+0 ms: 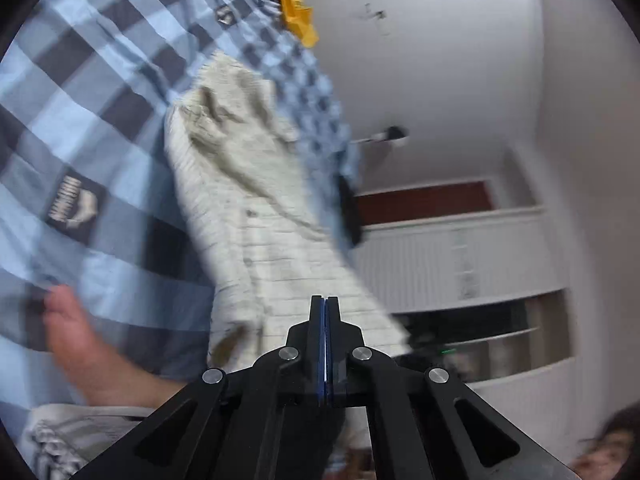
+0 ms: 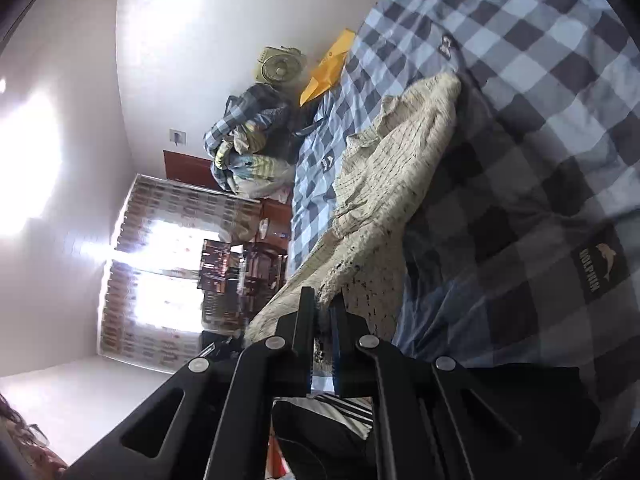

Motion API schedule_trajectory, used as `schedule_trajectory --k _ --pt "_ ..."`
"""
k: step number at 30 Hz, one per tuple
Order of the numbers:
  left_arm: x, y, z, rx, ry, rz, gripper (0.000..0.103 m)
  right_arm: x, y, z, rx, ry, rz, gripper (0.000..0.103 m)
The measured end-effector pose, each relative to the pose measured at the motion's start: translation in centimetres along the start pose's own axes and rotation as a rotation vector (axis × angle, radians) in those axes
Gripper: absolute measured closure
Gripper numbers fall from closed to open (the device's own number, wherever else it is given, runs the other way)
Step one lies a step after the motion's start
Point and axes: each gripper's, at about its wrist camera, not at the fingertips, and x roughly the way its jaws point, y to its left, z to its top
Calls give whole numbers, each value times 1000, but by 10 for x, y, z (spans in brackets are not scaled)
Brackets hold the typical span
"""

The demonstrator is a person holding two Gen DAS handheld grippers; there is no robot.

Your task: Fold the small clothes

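Your right tool (image 2: 324, 312) is clamped on the cream knit garment's (image 2: 384, 184) near edge; your left tool (image 1: 326, 308) is shut, apparently empty. The garment stretches lengthwise away across the checked bedsheet (image 2: 540, 120).

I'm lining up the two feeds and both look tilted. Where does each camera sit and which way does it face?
Left wrist: sits behind the left tongs, jaws shut with nothing seen between them, facing along the cream garment on the checked bedcover toward a white wall; a bare foot shows.
Right wrist: sits behind the right tongs, shut on the cream garment's edge, facing down the bed toward a curtained window; no hand or foot shows clearly.
Shared: garment, bedcover, yellow bag.
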Motion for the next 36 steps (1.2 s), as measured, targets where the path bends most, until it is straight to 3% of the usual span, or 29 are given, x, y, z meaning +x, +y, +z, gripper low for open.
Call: schedule_trajectory --k 6,7,9,13,14,15,16,17,18,20,25,34,36 --pt "30 23 12 50 84 393 103 26 -28 -2 49 48 -95 99" --pt "33 31 14 44 94 431 103 28 -31 -3 51 54 -99 99" --pt "35 47 18 21 112 438 103 27 -34 -5 45 53 -113 99" --pt "63 66 29 24 223 567 100 22 -32 -4 18 47 -143 99" --pt "73 70 30 32 263 600 96 21 -31 -4 15 47 -146 99" --pt "78 72 28 35 295 617 89 21 -31 -4 13 47 -151 99" --pt "89 77 27 31 340 634 53 22 -31 -5 8 46 -157 99" --pt "96 81 26 32 349 637 1 23 -31 -4 0 47 -167 99" --pt "102 83 24 43 320 621 3 25 -32 -4 -3 47 -171 99" --pt "115 87 22 65 348 659 0 27 -34 -4 -2 52 -170 99" --pt "131 93 29 150 313 832 1 28 -41 -5 8 54 -163 99" --pt "180 160 7 27 609 867 9 30 -39 -5 -12 62 -185 99" --pt "186 165 -4 81 655 922 10 30 -39 -4 -18 59 -192 99"
